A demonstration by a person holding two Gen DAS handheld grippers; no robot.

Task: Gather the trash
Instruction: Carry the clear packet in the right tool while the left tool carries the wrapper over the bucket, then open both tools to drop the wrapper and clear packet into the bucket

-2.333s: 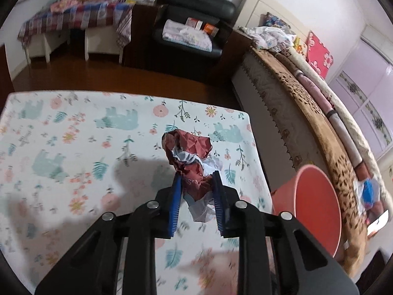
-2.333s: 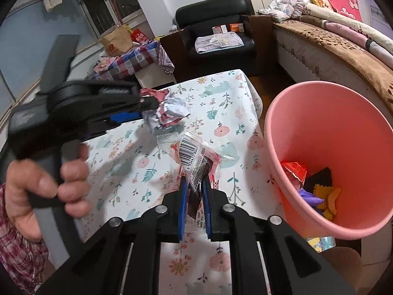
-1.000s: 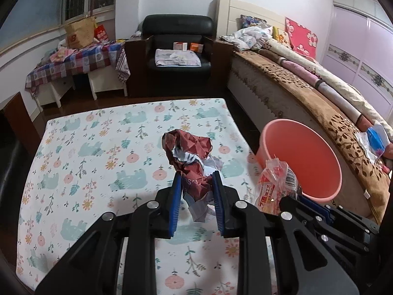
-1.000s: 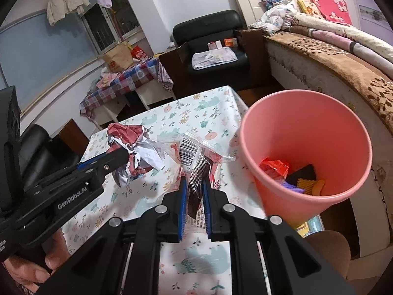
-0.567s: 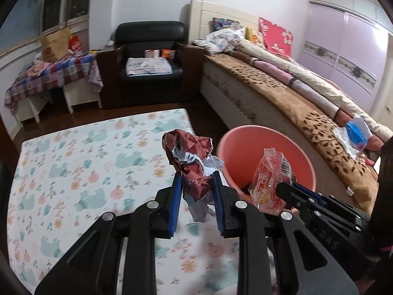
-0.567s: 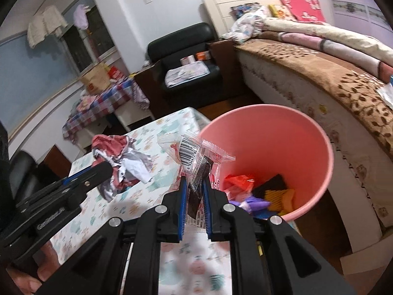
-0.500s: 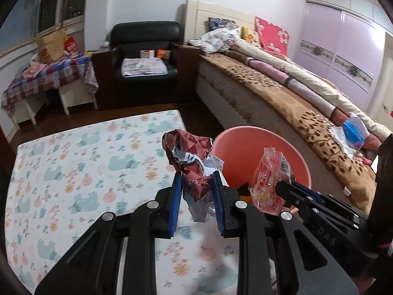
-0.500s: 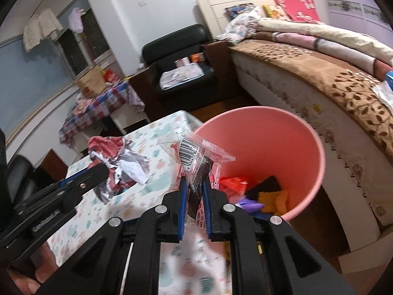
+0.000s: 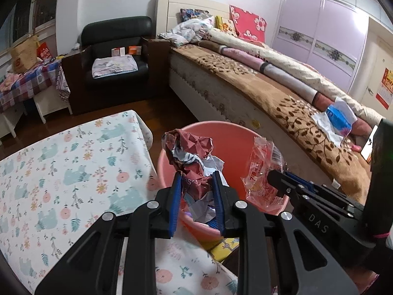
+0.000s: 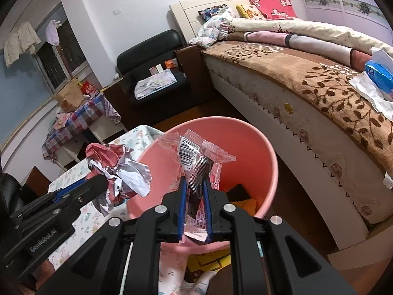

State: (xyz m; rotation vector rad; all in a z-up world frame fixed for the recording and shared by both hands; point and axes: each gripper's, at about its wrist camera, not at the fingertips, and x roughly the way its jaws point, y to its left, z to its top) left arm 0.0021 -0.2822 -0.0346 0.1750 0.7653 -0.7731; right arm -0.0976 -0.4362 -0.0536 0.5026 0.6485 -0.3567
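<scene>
My left gripper [image 9: 196, 186] is shut on a crumpled red and white paper wad [image 9: 190, 152] and holds it over the near rim of the pink bin [image 9: 233, 135]. My right gripper [image 10: 194, 189] is shut on a clear plastic wrapper with a barcode [image 10: 194, 154] and holds it above the open pink bin [image 10: 248, 132]. The wrapper also shows in the left wrist view [image 9: 264, 172], and the wad shows in the right wrist view [image 10: 118, 167]. Orange, black and purple trash lies in the bin's bottom [image 10: 243, 198].
A table with a floral cloth [image 9: 61, 162] stands left of the bin. A bed with a brown leaf blanket [image 9: 282, 98] runs along the right. A black armchair [image 9: 115, 49] and a checked side table [image 9: 22, 81] stand at the back.
Both grippers have moved right from above the table to above the pink bin, each still holding its piece of trash.
</scene>
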